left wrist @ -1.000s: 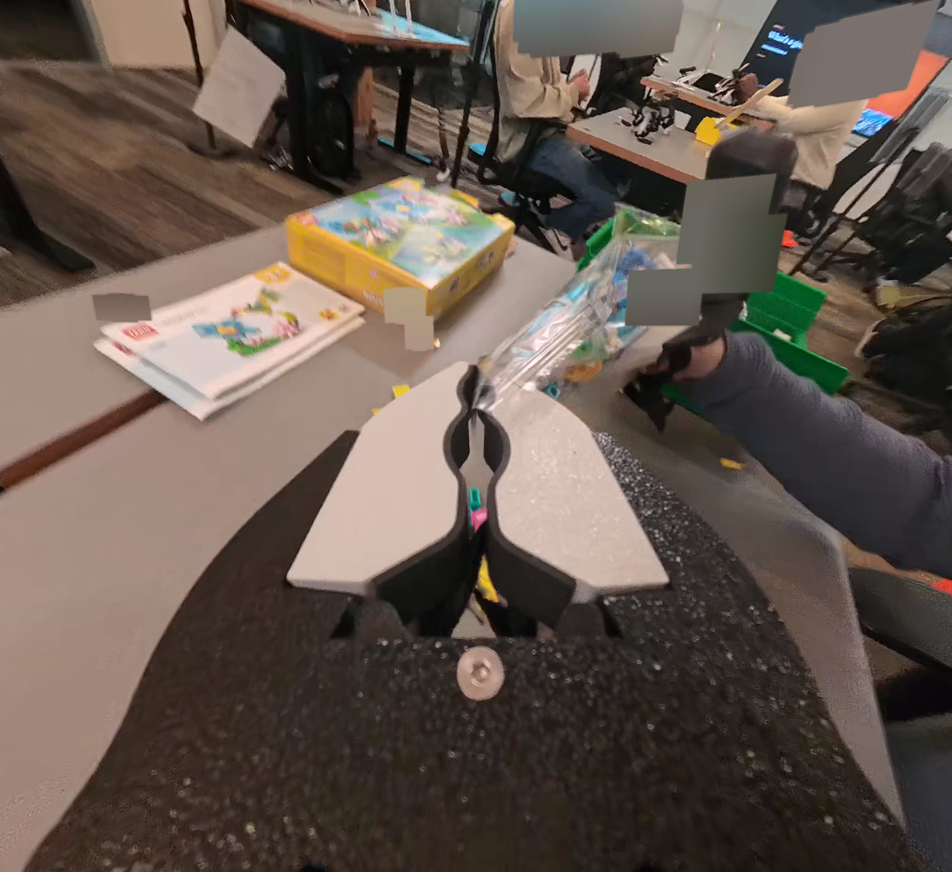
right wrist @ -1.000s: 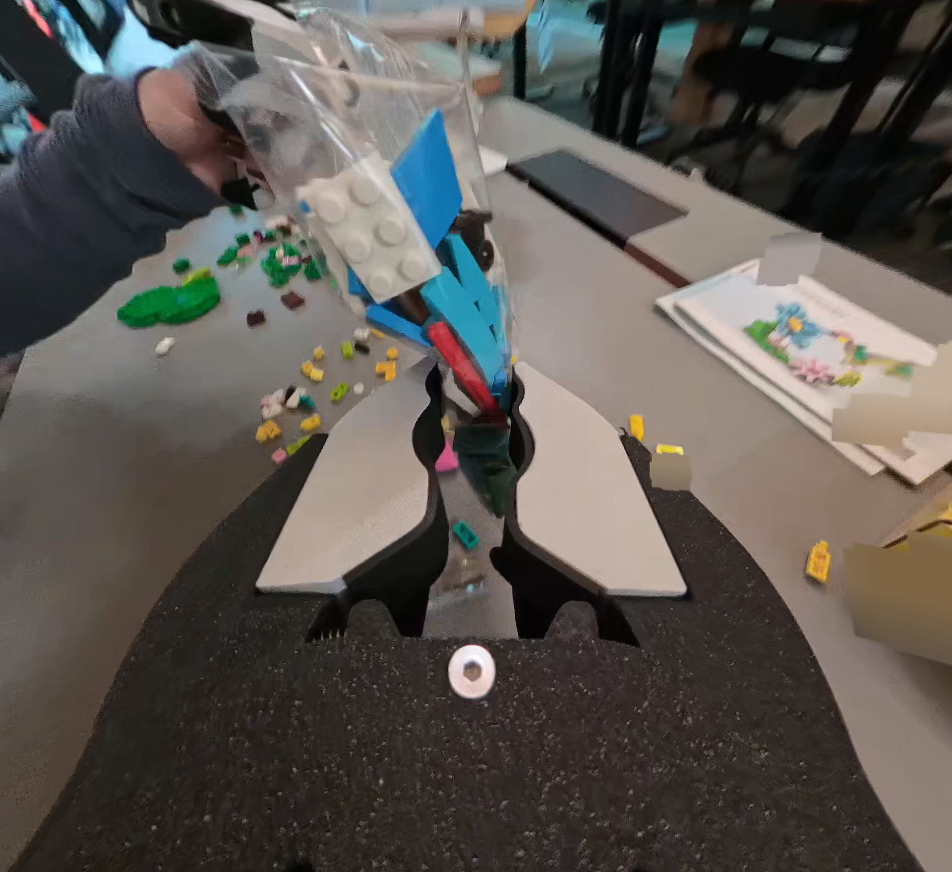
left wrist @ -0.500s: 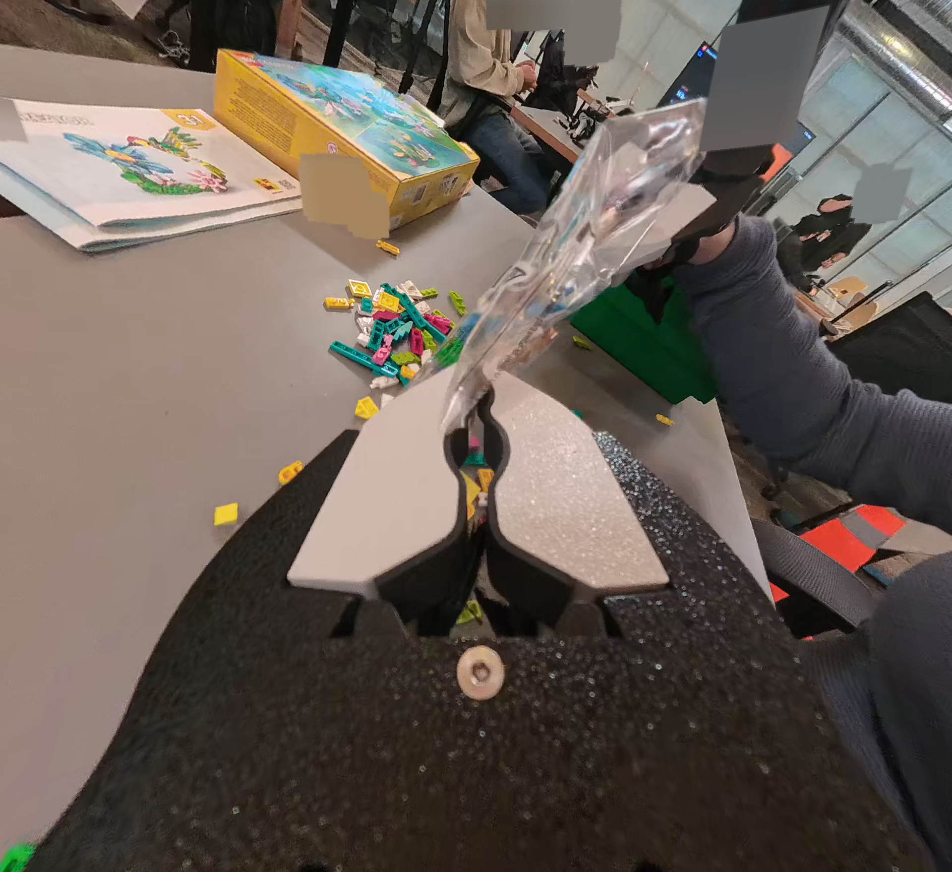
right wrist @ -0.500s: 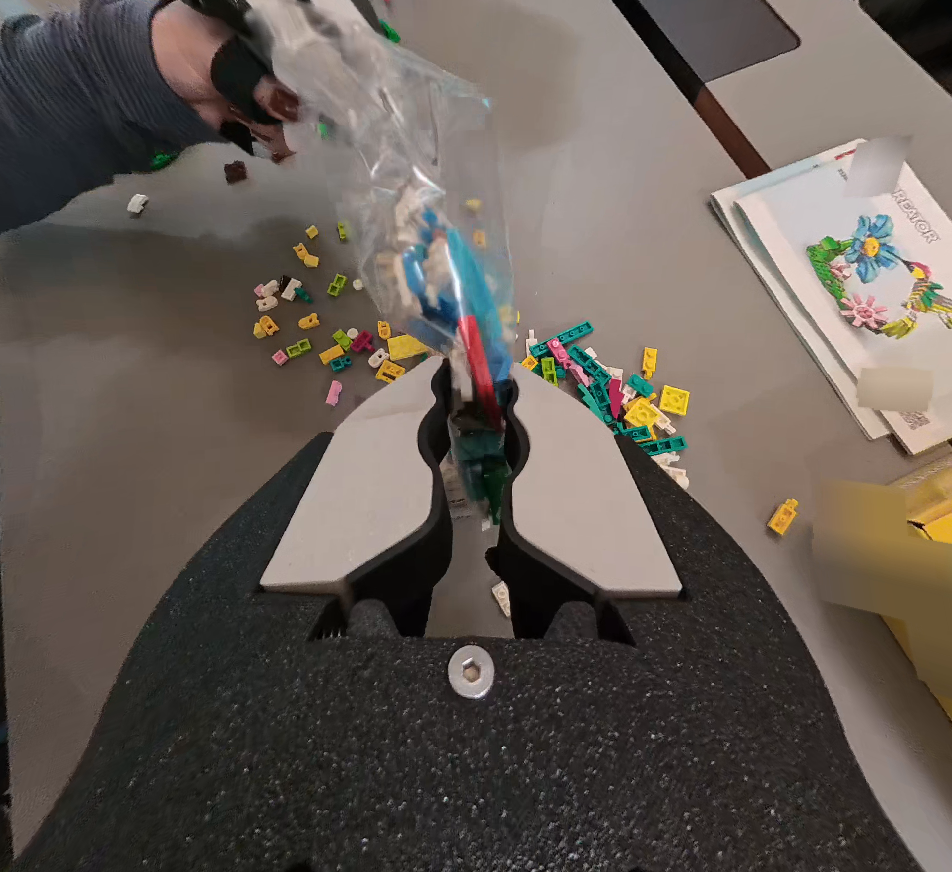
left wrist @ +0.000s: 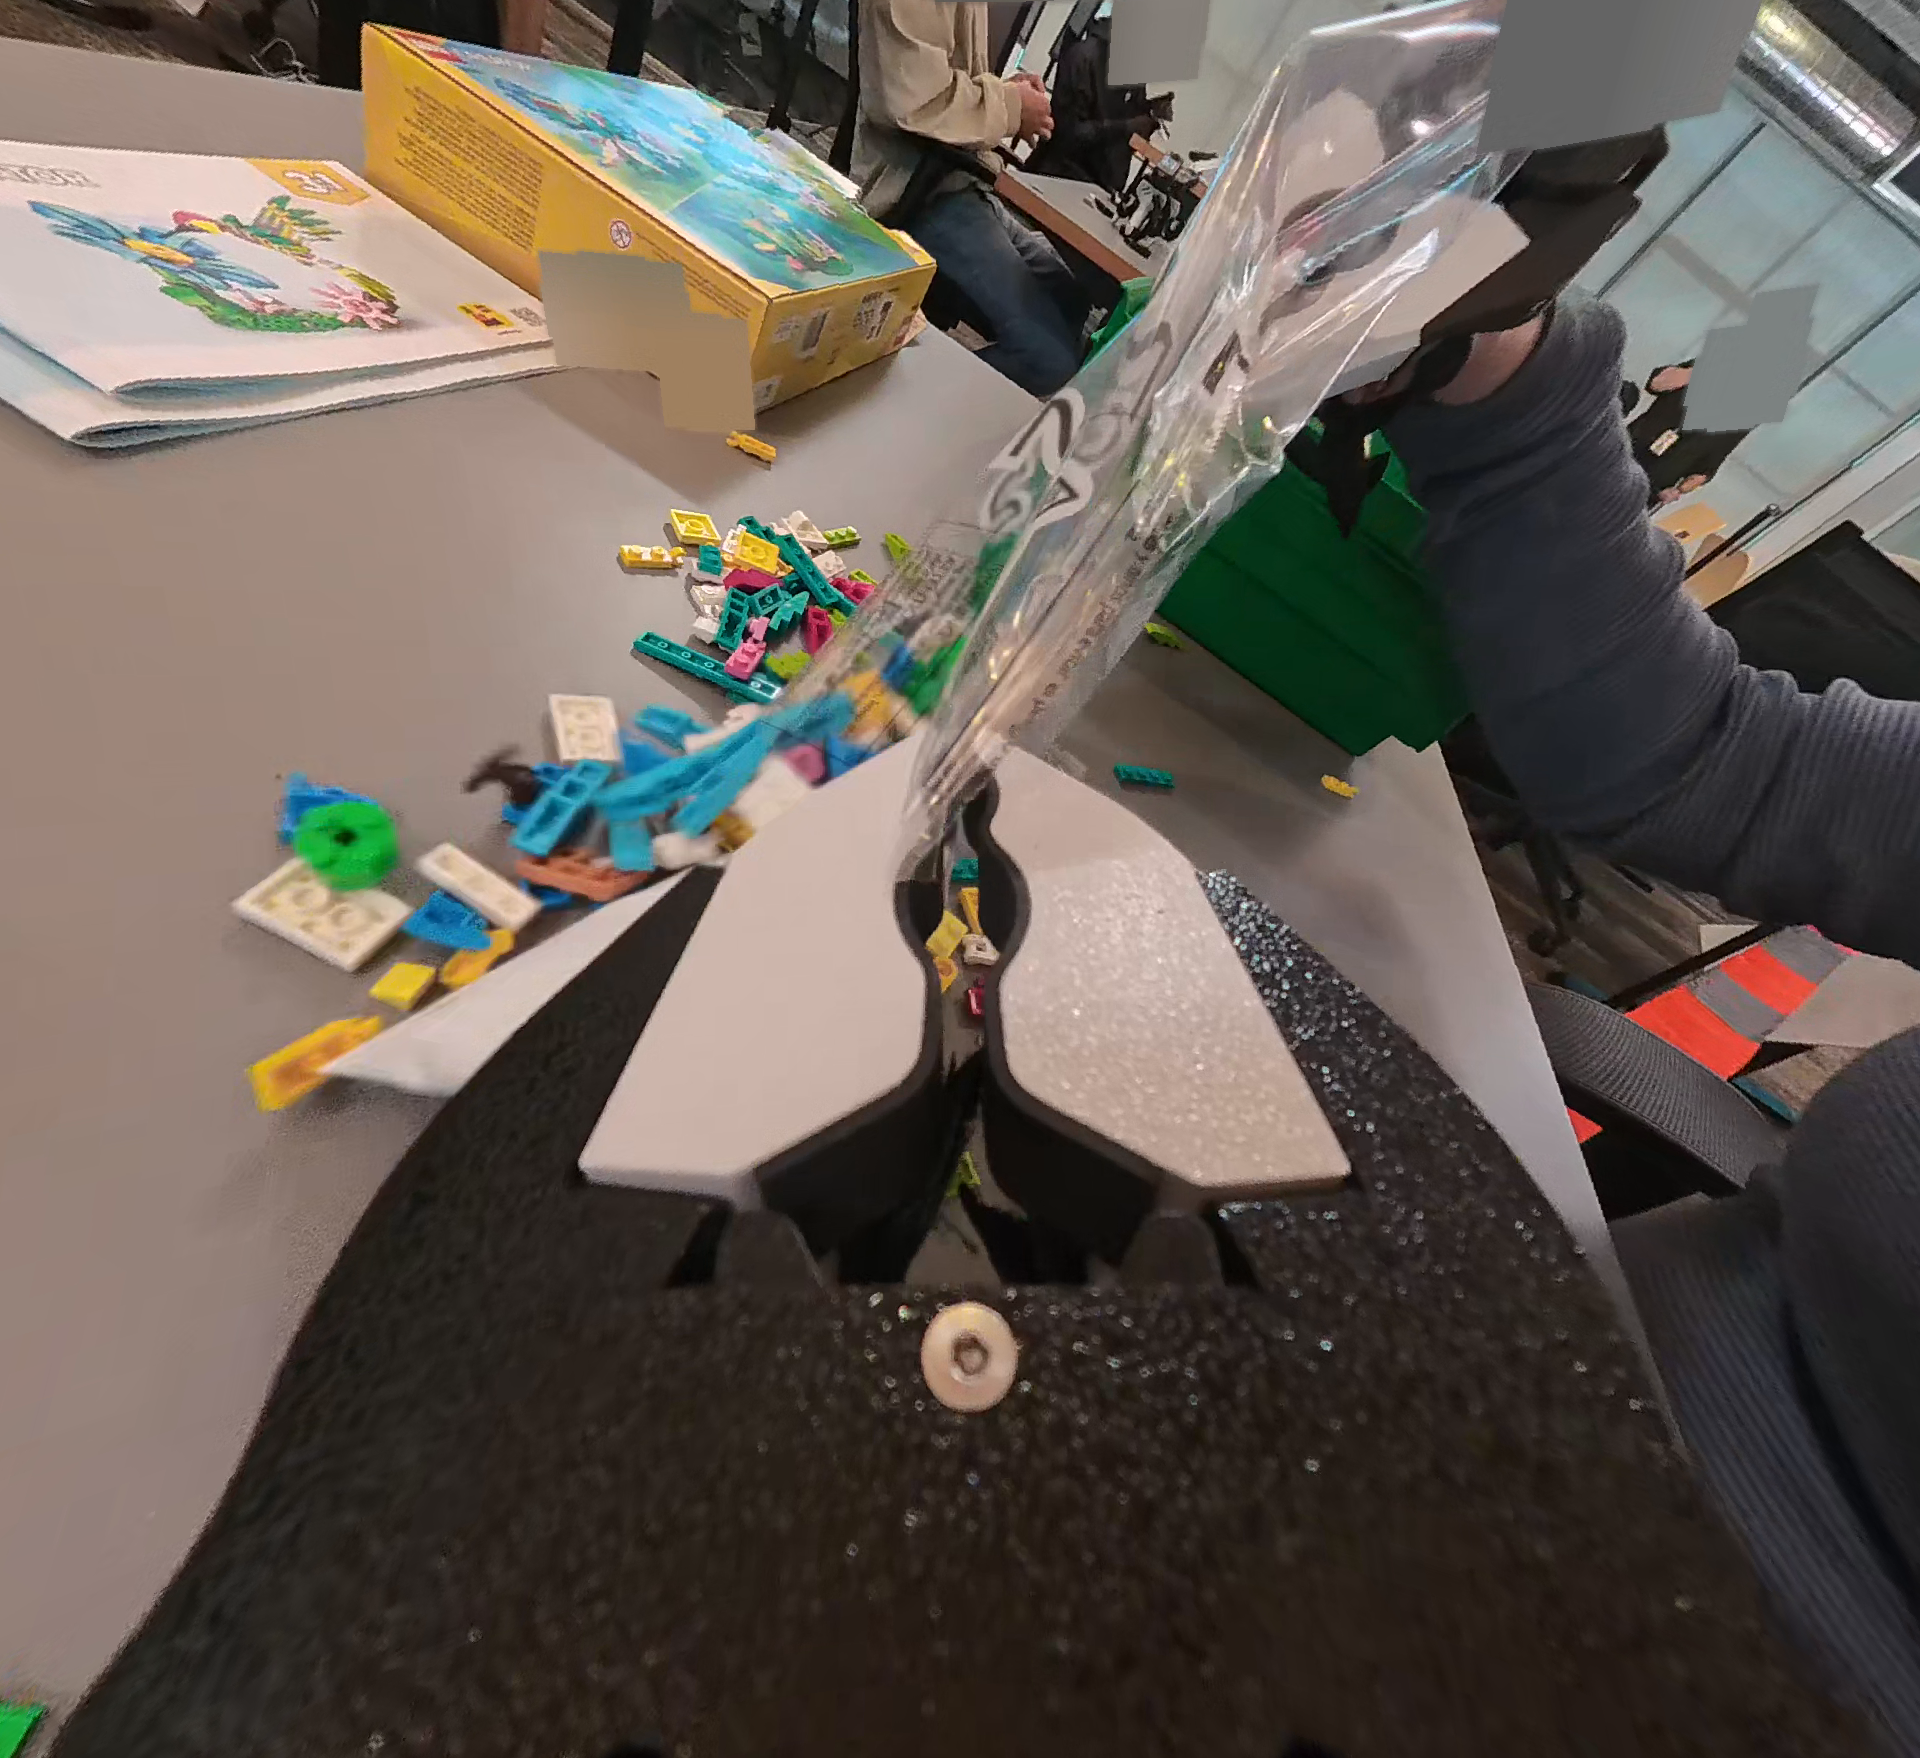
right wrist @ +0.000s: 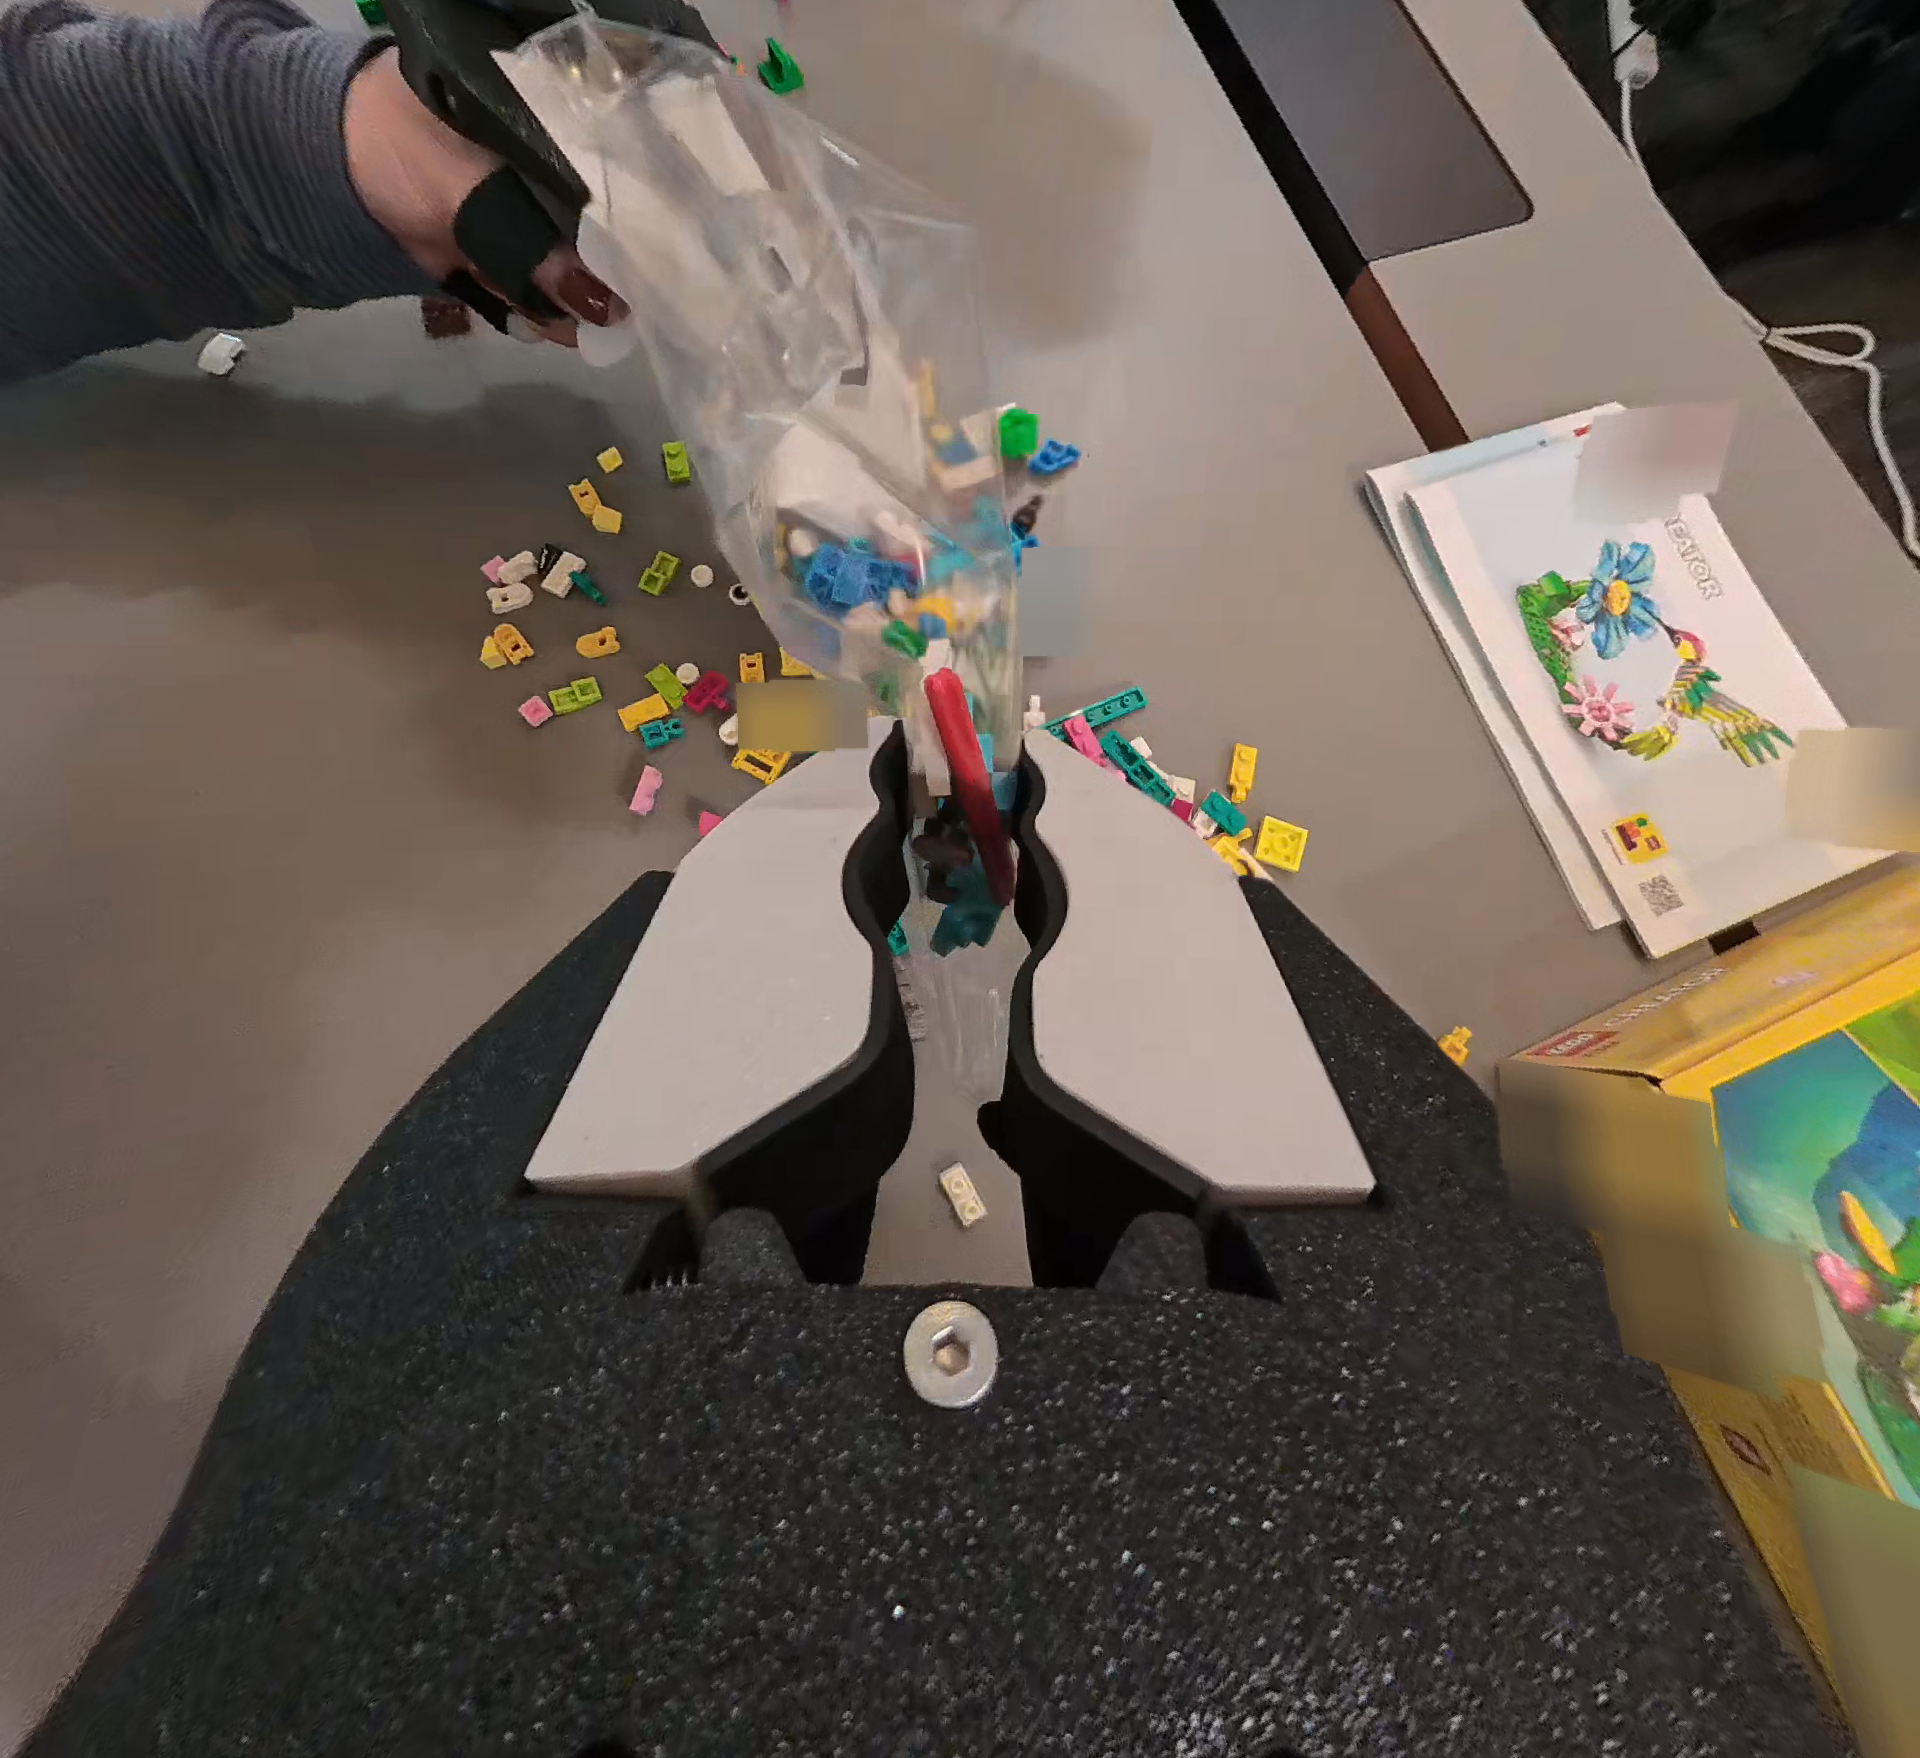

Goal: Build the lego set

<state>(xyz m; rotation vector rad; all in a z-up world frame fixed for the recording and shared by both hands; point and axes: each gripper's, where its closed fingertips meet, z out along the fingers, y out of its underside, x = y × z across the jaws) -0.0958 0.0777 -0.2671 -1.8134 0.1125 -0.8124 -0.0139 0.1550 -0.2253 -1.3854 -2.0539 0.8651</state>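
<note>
A clear plastic bag (left wrist: 1143,482) of Lego bricks is stretched between both grippers above the grey table (left wrist: 260,669). My left gripper (left wrist: 961,804) is shut on its lower corner. My right gripper (left wrist: 1496,254) holds the upper end, high at the right. Blue, white and green bricks (left wrist: 623,804) lie spilled just left of my left gripper. In the right wrist view my right gripper (right wrist: 961,752) is shut on the bag (right wrist: 790,337), with blue bricks (right wrist: 873,576) and a red piece (right wrist: 966,773) inside. My left gripper (right wrist: 499,25) pinches the far end.
Older piles of small coloured bricks (left wrist: 769,586) (right wrist: 582,628) are scattered on the table. Instruction booklets (left wrist: 208,285) (right wrist: 1621,669) and the yellow set box (left wrist: 644,181) (right wrist: 1766,1189) lie beyond. A green bin (left wrist: 1309,607) stands past the table edge. People sit at other desks behind. The tips of one gripper are about 12 cm away from the tips of the other.
The bag has been tipped and raised. Blue, white and green bricks have dropped out onto the table beside my left gripper. Both grippers keep hold of the bag.
</note>
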